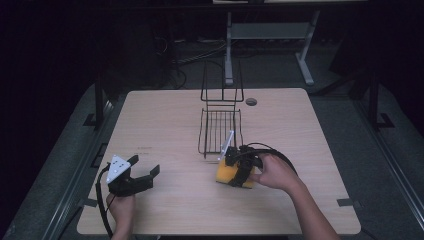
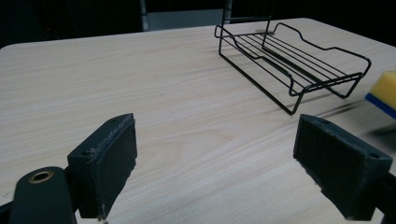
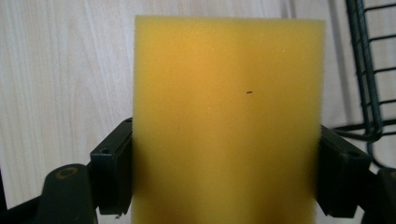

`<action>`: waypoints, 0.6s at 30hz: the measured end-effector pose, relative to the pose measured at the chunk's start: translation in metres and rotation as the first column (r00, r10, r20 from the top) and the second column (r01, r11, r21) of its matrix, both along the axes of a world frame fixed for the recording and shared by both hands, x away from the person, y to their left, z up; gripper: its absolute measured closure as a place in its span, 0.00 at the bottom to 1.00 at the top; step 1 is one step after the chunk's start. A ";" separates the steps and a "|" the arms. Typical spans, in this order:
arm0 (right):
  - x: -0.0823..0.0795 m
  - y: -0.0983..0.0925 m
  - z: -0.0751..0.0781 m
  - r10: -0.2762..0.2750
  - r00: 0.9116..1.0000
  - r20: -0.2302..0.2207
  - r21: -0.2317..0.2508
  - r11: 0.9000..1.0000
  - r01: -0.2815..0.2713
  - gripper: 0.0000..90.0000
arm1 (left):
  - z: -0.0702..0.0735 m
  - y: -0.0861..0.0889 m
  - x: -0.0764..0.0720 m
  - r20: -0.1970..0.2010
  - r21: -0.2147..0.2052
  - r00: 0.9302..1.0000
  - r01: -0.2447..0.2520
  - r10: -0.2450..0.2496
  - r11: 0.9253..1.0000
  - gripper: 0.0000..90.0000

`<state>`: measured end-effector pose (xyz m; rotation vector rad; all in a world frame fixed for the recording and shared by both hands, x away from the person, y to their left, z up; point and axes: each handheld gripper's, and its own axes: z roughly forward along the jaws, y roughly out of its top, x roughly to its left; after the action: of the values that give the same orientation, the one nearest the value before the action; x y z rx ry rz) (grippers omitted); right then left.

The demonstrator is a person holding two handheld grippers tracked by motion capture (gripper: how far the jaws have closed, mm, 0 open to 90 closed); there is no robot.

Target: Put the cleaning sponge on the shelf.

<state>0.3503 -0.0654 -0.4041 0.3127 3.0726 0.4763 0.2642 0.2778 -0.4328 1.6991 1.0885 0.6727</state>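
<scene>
A yellow sponge is pinched between the jaws of the right gripper at the lower centre of the high view, just below a black wire rack standing mid-table. In the right gripper view the sponge is seen pressed on both sides by the black pads, with the rack's wires at the right edge. At lower left of the high view, the left gripper is held over the wooden table, its jaws spread wide with nothing between them.

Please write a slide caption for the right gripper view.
Right claw grips a yellow sponge beside the wire rack.
</scene>
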 end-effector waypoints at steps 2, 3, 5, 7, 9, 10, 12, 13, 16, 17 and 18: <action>0.004 0.003 0.002 0.009 1.000 0.004 0.001 1.000 -0.009 0.24 | 0.000 0.001 0.000 -0.001 0.000 1.000 0.000 0.000 1.000 0.14; 0.005 0.004 0.004 0.009 1.000 0.005 -0.002 1.000 -0.009 0.24 | 0.000 0.001 0.000 -0.001 0.001 1.000 0.000 0.000 1.000 0.14; 0.008 0.007 0.007 0.010 1.000 0.008 -0.008 1.000 -0.010 0.24 | 0.000 0.001 0.000 0.000 -0.003 1.000 -0.001 0.001 1.000 0.14; 0.011 0.009 0.009 0.018 1.000 0.006 -0.001 1.000 -0.018 0.24 | 0.000 0.002 0.000 -0.001 -0.004 1.000 -0.002 0.002 1.000 0.14; 0.013 0.012 0.011 0.025 1.000 0.009 0.000 1.000 -0.025 0.24 | 0.000 0.002 0.000 -0.001 -0.004 1.000 -0.003 0.003 1.000 0.14; 0.014 0.014 0.012 0.032 0.999 0.011 -0.002 0.999 -0.032 0.24 | 0.000 0.002 0.001 -0.002 -0.004 1.000 -0.001 0.001 1.000 0.14; 0.017 0.016 0.014 0.038 0.999 0.011 -0.001 0.999 -0.038 0.24 | 0.000 0.001 0.001 -0.001 -0.002 1.000 0.001 -0.001 1.000 0.14; 0.018 0.018 0.015 0.041 0.999 0.013 -0.004 0.999 -0.041 0.24 | 0.000 0.001 0.001 -0.001 0.000 1.000 0.001 -0.001 1.000 0.14; 0.023 0.021 0.017 0.046 0.999 0.014 -0.012 0.999 -0.046 0.24 | 0.000 0.000 0.001 -0.001 0.001 1.000 0.002 -0.002 1.000 0.14; 0.027 0.023 0.019 0.050 0.999 0.018 -0.017 0.999 -0.049 0.24 | 0.000 0.001 0.001 -0.002 0.001 1.000 0.002 -0.002 1.000 0.14; 0.027 0.023 0.019 0.050 0.999 0.018 -0.017 0.999 -0.049 0.24 | 0.000 0.001 0.001 -0.001 -0.001 1.000 0.002 -0.002 1.000 0.14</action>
<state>0.3772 -0.0426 -0.3851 0.2309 3.0713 0.4520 0.2652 0.2786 -0.4330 1.6999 1.0876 0.6696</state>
